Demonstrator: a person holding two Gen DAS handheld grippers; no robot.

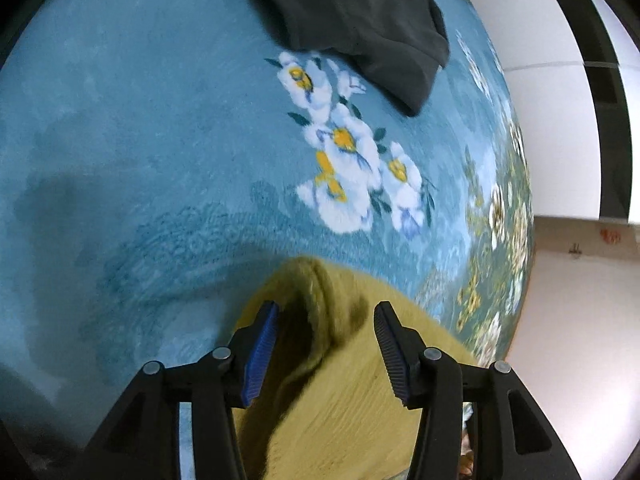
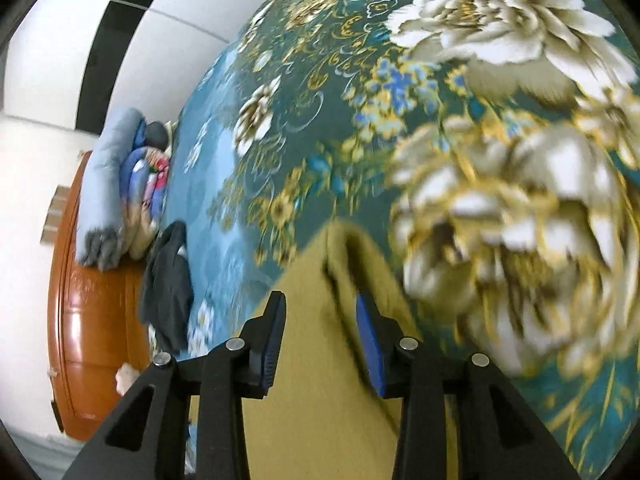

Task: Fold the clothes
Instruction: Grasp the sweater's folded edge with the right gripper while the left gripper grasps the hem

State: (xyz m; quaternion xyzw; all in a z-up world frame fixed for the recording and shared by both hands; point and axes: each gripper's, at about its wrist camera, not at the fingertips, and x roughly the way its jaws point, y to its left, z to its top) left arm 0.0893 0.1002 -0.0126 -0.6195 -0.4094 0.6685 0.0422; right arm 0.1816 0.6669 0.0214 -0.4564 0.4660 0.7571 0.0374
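An olive-yellow knit garment (image 1: 340, 380) lies on a blue flowered bedspread (image 1: 140, 140). My left gripper (image 1: 326, 312) is open, its jaws on either side of a bunched, raised fold of the garment. In the right wrist view the same garment (image 2: 316, 380) shows with a folded edge running between the jaws. My right gripper (image 2: 320, 300) is open over that edge. A dark grey garment (image 1: 360, 20) lies crumpled farther up the bed; it also shows in the right wrist view (image 2: 168, 280).
The bedspread (image 2: 460, 100) has large cream flowers near its edge. Rolled blue bedding and pillows (image 2: 116, 188) sit against an orange wooden headboard (image 2: 92, 320). A white wall with a black stripe (image 1: 560, 120) borders the bed.
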